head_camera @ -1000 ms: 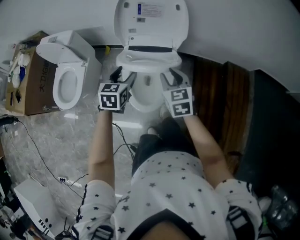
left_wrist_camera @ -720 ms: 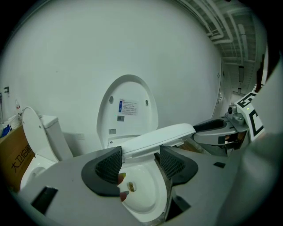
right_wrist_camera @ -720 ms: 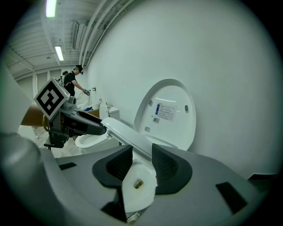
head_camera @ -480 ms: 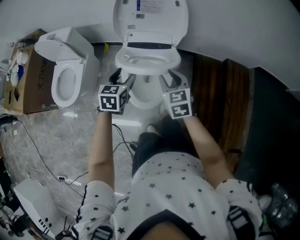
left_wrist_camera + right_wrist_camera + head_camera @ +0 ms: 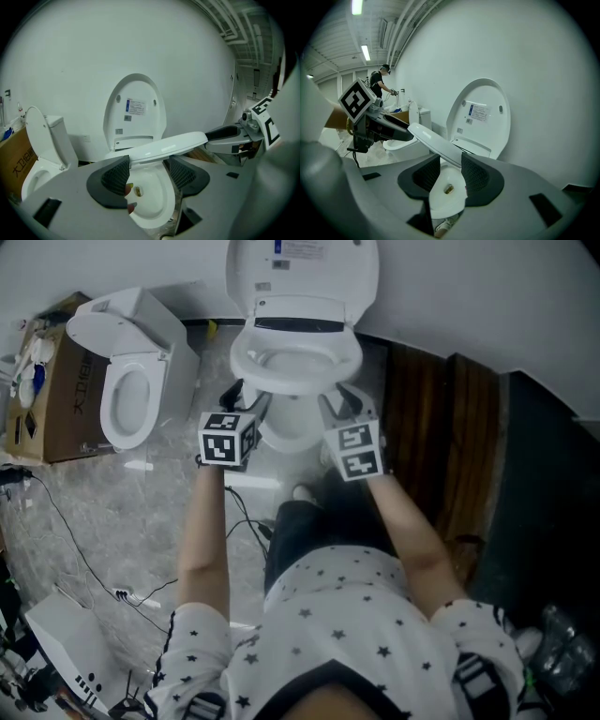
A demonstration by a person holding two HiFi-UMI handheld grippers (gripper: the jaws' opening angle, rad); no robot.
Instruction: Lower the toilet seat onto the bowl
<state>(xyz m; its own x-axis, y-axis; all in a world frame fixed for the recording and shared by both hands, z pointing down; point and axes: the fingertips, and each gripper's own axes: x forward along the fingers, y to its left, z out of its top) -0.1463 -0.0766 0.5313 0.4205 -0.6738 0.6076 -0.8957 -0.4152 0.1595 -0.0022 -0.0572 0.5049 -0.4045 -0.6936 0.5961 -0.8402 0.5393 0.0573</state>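
Head view: the white oval plastic toilet seat [image 5: 298, 386] hangs half-lowered over the white ceramic bowl [image 5: 286, 435], hinge at the far edge, left gripper [image 5: 248, 399] and right gripper [image 5: 342, 399] equally near its front rim. Left gripper view: jaws clamp that rim, bowl directly beneath. Right gripper view: likewise clamped.

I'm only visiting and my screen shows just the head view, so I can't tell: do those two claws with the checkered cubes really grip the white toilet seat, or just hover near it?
Observer: In the left gripper view, the left gripper has the rim of the toilet seat clamped between its pads.
Visitor: And the other one?
Observer: In the right gripper view, the right gripper pinches the opposite rim the same way.
Visitor: Is the seat down yet?
Observer: No. Seen from the side, it slants above the bowl with a clear gap beneath.
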